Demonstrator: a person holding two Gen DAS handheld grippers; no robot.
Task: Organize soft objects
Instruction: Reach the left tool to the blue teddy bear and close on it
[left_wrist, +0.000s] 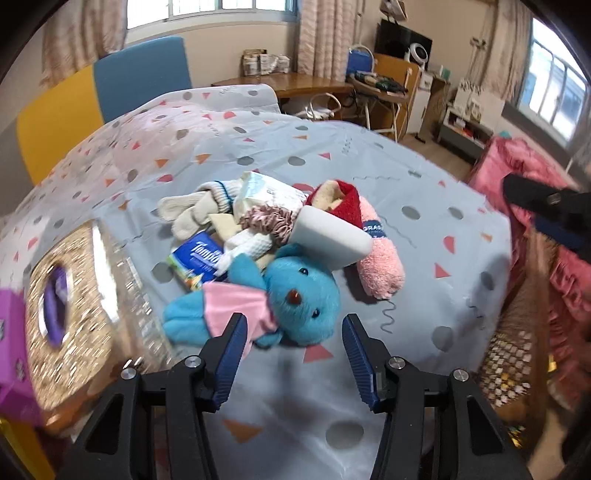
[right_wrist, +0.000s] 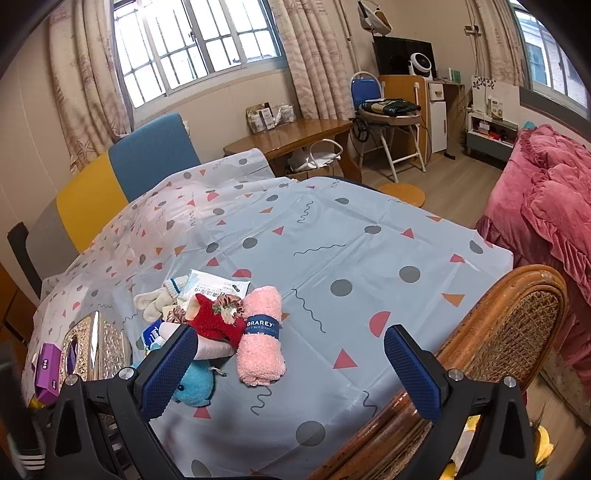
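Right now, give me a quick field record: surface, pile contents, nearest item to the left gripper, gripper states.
surface: table under a patterned cloth
pile: blue plush toy, rolled pink towel, red sock, white gloves, wipes pack, tissue pack
nearest to left gripper: blue plush toy, just ahead of the fingertips, not gripped
left gripper: open, nothing between the jaws
right gripper: open, empty
beside pile: glittery tissue box

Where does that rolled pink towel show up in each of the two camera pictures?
Left wrist view: rolled pink towel right of centre, at the pile's right edge.
Right wrist view: rolled pink towel low, left of centre, between the gripper's fingers.
Shared landmark: the blue plush toy beside it.
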